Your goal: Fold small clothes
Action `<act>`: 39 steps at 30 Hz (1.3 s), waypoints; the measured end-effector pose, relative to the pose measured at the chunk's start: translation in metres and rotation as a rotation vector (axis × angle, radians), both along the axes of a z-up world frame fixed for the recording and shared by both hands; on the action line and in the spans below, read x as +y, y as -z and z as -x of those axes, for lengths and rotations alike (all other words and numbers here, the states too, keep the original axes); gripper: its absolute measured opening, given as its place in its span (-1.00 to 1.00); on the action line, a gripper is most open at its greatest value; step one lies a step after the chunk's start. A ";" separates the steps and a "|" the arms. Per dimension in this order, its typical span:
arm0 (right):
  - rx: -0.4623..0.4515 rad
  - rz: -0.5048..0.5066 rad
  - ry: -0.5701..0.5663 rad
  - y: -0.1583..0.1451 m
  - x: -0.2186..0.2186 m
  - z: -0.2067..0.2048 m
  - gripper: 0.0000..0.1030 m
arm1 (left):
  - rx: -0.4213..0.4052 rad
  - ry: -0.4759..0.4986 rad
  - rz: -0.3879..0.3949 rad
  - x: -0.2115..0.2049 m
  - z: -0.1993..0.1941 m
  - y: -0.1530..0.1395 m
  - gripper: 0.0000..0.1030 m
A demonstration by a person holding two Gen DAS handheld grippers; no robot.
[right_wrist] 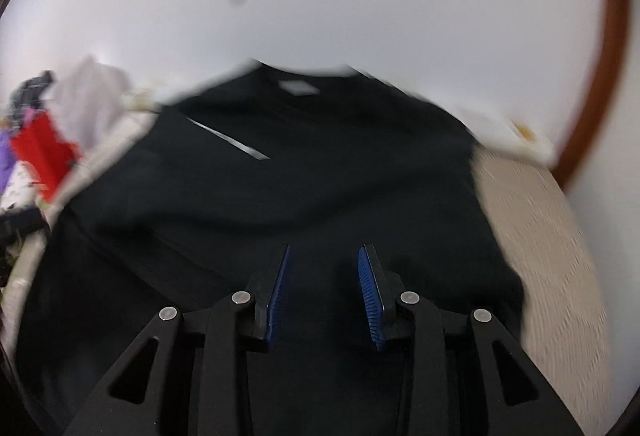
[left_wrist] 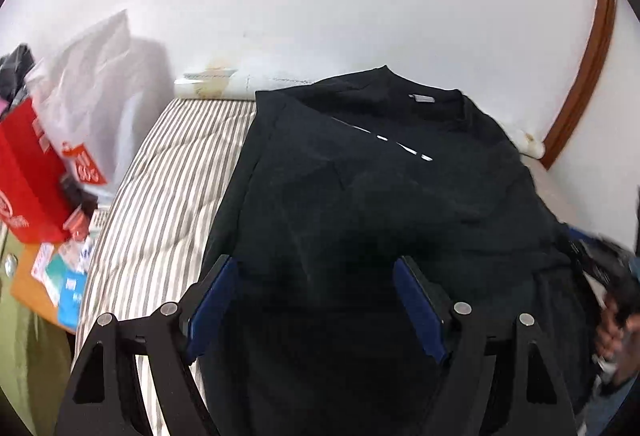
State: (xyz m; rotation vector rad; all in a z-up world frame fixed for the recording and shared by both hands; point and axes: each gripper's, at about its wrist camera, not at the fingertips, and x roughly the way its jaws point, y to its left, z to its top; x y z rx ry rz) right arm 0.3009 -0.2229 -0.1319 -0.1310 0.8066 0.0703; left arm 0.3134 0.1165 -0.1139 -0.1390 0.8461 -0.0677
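Lying on the striped bed (left_wrist: pixel 160 195), the black shirt (left_wrist: pixel 380 187) is looking partly folded, its left side turned in; the final folds are remaining. Both the left gripper (left_wrist: pixel 316 300) and right gripper (right_wrist: pixel 324 296) are hovering above its hem, spread and holding nothing.

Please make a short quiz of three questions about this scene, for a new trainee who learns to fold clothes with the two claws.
1. True or false: the black T-shirt lies on a striped mattress.
2. Which claw is opened wider: the left claw or the right claw?
3. What stands to the left of the mattress: A) a red bag and a white plastic bag, B) a chair, C) a lamp?

Key: 1 true. 2 the left claw; both are open and hold nothing. 3 A.
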 end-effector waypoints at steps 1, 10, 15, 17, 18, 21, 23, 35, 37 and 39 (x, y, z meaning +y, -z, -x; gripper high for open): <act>0.021 -0.001 0.032 0.007 -0.016 0.002 -0.38 | 0.004 0.003 -0.004 -0.003 -0.007 0.002 0.47; 0.079 -0.126 0.142 0.049 -0.086 -0.001 -0.67 | 0.134 -0.028 0.073 -0.002 -0.054 0.047 0.06; 0.069 -0.058 0.136 0.055 -0.074 -0.009 -0.65 | 0.117 -0.081 0.058 -0.003 -0.057 0.045 -0.77; 0.071 -0.045 0.132 0.055 -0.072 -0.012 -0.65 | 0.102 -0.081 0.093 0.002 -0.057 0.036 -0.82; 0.071 -0.040 0.132 0.054 -0.069 -0.013 -0.65 | 0.081 -0.087 0.111 0.007 -0.055 0.028 -0.82; 0.071 -0.033 0.133 0.056 -0.068 -0.013 -0.65 | 0.000 -0.103 0.151 0.027 -0.041 0.002 -0.83; 0.074 -0.041 0.133 0.056 -0.070 -0.013 -0.65 | 0.001 -0.132 0.150 0.040 -0.035 -0.002 -0.83; -0.040 -0.111 0.071 0.010 -0.073 0.004 -0.64 | 0.120 -0.147 0.061 0.035 -0.038 0.041 -0.74; -0.029 -0.094 0.120 0.014 -0.081 -0.010 -0.64 | 0.110 -0.154 0.052 0.037 -0.034 0.034 -0.71; 0.036 -0.078 0.178 0.029 -0.091 -0.029 -0.64 | 0.099 -0.159 0.033 0.034 -0.029 0.030 -0.71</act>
